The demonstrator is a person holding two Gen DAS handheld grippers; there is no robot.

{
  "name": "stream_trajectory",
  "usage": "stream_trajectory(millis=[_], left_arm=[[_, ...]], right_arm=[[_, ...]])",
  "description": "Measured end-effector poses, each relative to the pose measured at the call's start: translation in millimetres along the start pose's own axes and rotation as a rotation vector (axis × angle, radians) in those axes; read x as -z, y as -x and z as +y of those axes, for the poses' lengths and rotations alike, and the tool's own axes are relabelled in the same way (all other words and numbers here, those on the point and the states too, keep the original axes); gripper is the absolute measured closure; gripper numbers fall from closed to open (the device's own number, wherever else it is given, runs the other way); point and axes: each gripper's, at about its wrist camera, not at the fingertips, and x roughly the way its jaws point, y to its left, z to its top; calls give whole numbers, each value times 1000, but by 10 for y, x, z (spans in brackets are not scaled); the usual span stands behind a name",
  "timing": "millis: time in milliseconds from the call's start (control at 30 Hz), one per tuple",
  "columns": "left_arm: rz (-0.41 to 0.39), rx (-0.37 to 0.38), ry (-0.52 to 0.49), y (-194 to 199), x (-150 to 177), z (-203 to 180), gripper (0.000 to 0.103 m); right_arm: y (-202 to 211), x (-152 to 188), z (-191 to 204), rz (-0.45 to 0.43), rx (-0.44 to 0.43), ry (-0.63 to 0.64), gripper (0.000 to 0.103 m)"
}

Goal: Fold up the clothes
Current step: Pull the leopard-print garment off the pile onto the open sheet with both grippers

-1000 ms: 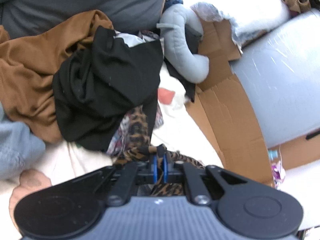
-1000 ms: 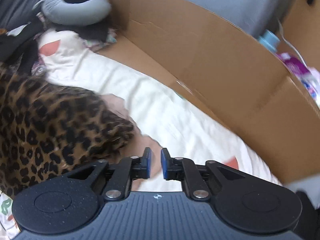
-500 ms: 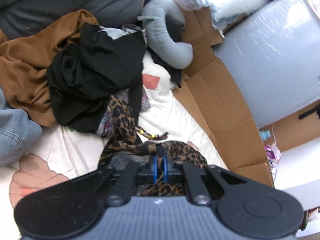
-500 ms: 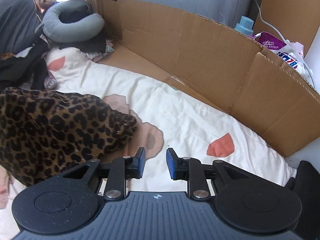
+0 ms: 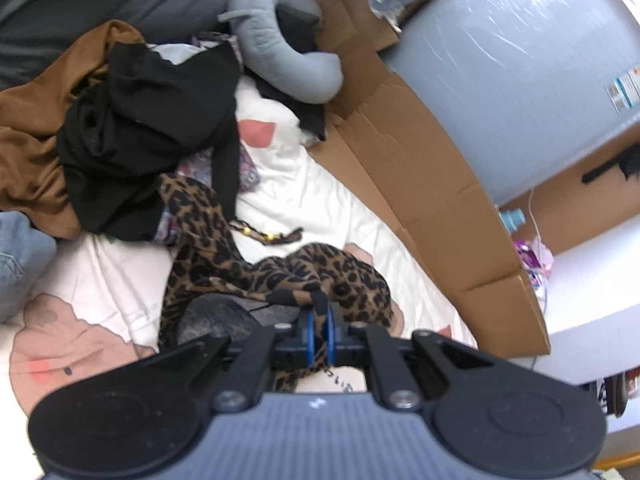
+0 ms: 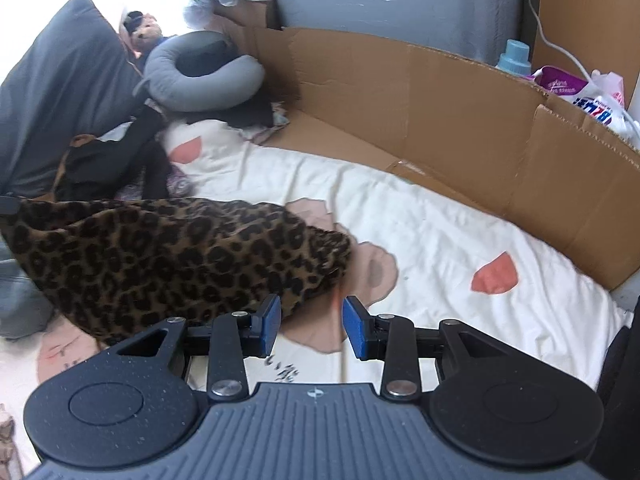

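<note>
Left gripper (image 5: 319,326) clamped on a dark-edged fold of brown leopard-print fabric garment (image 5: 320,276), lifted off white patterned bedsheet (image 5: 320,208). Right gripper (image 6: 311,326) opening, nothing between blue pads, leopard cloth at ten o'clock. Farther out: heaped black garment (image 5: 148,120) at eleven, flattened brown cardboard sheet (image 6: 440,112) at one.

Soft leopard-print cloth (image 5: 280,276); matt brown cardboard (image 6: 440,128); matt plastic claws.

neck pillow (image 6: 200,80) | cardboard (image 6: 440,120) | detergent bottle (image 6: 514,56) | teddy bear (image 6: 144,30)
</note>
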Motion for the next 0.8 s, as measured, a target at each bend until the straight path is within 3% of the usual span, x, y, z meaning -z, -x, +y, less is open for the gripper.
stream_trajectory(millis=[267,400,567,800], left_arm=[[44,-21,-98,-153,190,-275,97],[74,8,-117,-277,299,-352,97],[91,77,-142,-410,410,-454,97],[172,120,-202,-630,670,-547,97]], right_arm=[[180,31,14,3,-122,-39,62],[226,26,94,16,-165,15,60],[199,54,91,41,-223,-7,53],[133,49,127,51,-339,-120,47]])
